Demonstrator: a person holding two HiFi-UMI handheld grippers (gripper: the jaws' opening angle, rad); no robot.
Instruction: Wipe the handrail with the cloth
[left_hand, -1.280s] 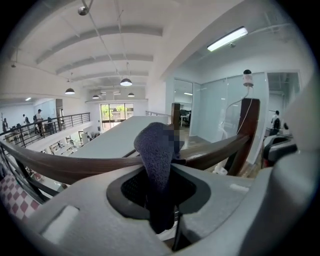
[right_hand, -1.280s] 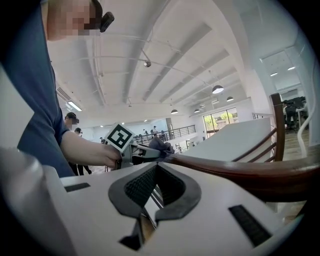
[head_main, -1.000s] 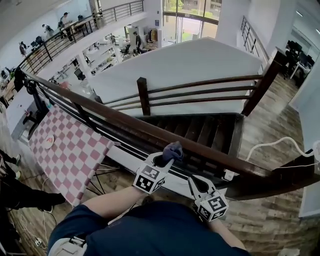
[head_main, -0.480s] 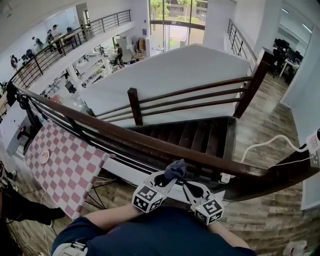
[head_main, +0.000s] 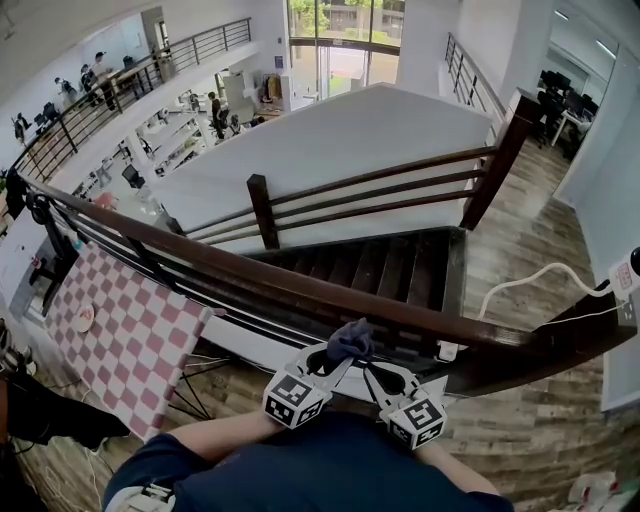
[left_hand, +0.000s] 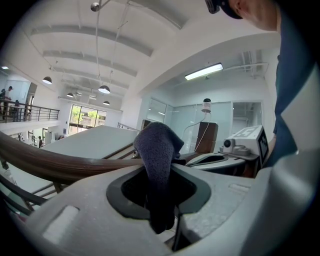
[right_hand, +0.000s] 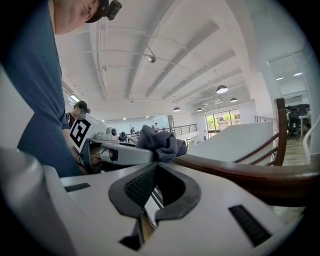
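The dark wooden handrail (head_main: 250, 275) runs from upper left to lower right across the head view. My left gripper (head_main: 336, 358) is shut on a dark blue cloth (head_main: 349, 339), which bunches up against the rail's near side. In the left gripper view the cloth (left_hand: 157, 146) stands up between the jaws of my left gripper (left_hand: 159, 169), with the handrail (left_hand: 50, 164) just beyond. My right gripper (head_main: 373, 373) sits close beside the left, shut with nothing in it. The right gripper view shows my right gripper (right_hand: 156, 166), the cloth (right_hand: 161, 140) ahead and the handrail (right_hand: 245, 176) to the right.
Beyond the rail a stairwell (head_main: 380, 265) drops away, with a second railing and post (head_main: 262, 210). A pink checked table (head_main: 130, 320) stands below at the left. A white cable (head_main: 540, 280) lies on the wooden floor at the right. People stand on a far balcony.
The left gripper with the cloth has drawn back from the rail toward the person and now sits nearer the right gripper. The head view has shifted a little.
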